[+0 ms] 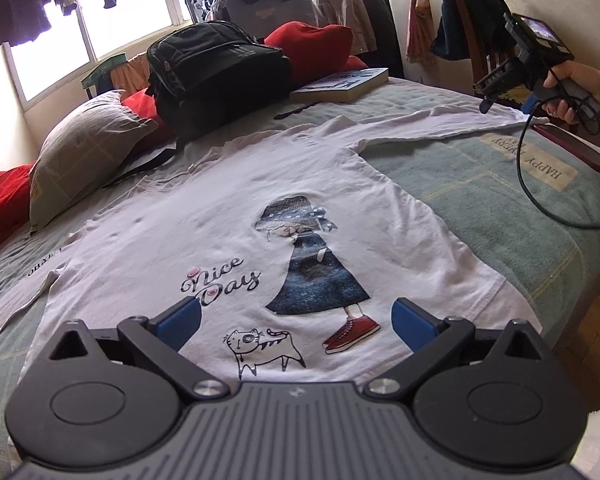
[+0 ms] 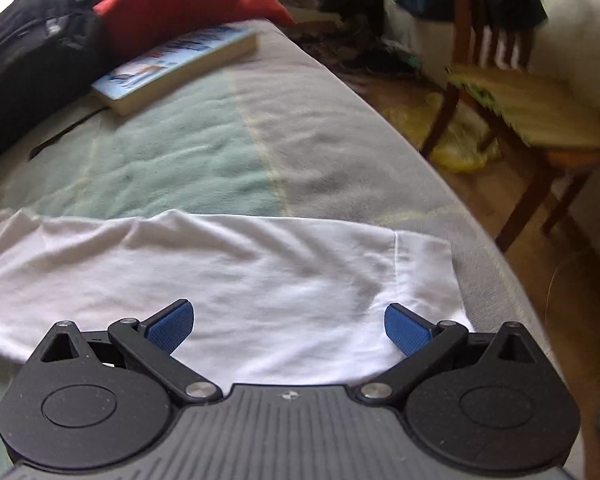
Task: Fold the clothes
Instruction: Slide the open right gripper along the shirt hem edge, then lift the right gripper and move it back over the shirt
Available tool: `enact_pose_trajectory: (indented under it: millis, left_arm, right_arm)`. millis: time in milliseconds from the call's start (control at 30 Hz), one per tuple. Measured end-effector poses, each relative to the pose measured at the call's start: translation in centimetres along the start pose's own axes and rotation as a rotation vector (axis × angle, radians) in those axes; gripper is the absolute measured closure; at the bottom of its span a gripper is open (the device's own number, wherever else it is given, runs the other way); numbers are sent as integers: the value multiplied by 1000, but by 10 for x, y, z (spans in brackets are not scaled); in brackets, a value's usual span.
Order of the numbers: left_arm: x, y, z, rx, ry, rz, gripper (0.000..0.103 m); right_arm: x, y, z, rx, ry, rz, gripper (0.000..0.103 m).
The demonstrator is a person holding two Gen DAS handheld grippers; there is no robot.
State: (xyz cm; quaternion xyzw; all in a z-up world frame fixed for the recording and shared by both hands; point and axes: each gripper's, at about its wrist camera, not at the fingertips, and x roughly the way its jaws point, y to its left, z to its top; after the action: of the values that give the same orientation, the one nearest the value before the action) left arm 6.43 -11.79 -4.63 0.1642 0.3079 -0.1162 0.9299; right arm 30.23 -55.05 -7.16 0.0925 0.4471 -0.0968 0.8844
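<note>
One white shirt [image 1: 228, 216] lies flat across the bed [image 1: 480, 184], its sleeve [image 2: 260, 264] reaching the bed's edge. Both left tongs [image 1: 296, 320] and right tongs [image 2: 288, 324] hover wide open, holding nothing.

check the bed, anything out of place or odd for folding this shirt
Nothing is damaged or spilled. The white shirt lies flat, print up, sleeves spread. A book and black backpack crowd the bed's far side, close to the shirt's top. Both the left hand-held gripper and the right hand-held gripper are open.
</note>
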Motion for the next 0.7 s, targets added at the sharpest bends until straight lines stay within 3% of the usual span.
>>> enact_pose_trajectory:
  millis: [333,500,700]
  left_arm:
    - [-11,-3,-4,10,-24,-1,2]
    - [-13,1,-5,-2,-27,11,2]
    - [-13,5,-8,-7,-26,9,2]
  right_arm:
    - [-37,32,-6,-95,-64,54,0]
    - [-20,47,-7,-85,-31,92,0]
    - [11,54,-24,-75,29,62,0]
